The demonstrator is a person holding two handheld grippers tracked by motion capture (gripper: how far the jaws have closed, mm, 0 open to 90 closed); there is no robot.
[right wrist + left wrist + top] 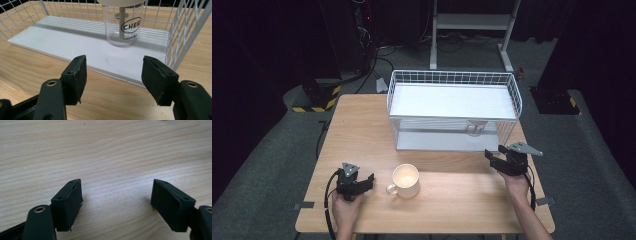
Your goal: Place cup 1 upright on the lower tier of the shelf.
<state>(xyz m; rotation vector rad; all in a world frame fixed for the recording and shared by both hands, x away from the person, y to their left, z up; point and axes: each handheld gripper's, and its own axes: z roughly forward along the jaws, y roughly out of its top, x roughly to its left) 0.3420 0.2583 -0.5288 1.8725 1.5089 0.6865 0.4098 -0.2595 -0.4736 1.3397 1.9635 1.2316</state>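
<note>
Left tool (pixel 368 181) resting near the worktop's (pixel 362 125) front-left corner, jaws spread over bare wood, mug (pixel 406 180) just to its right. Over at the right edge, right tool (pixel 113 75) spread and empty, aimed straight at the upright glass jar (pixel 123 25) on the wire rack's (pixel 512 90) lower shelf, dead ahead, clearly nearer than the left.

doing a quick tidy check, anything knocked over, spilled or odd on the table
Nothing stands out. The mug stands upright on the table, the glass jar stands upright on the lower shelf of the wire rack, and no spill shows.
</note>
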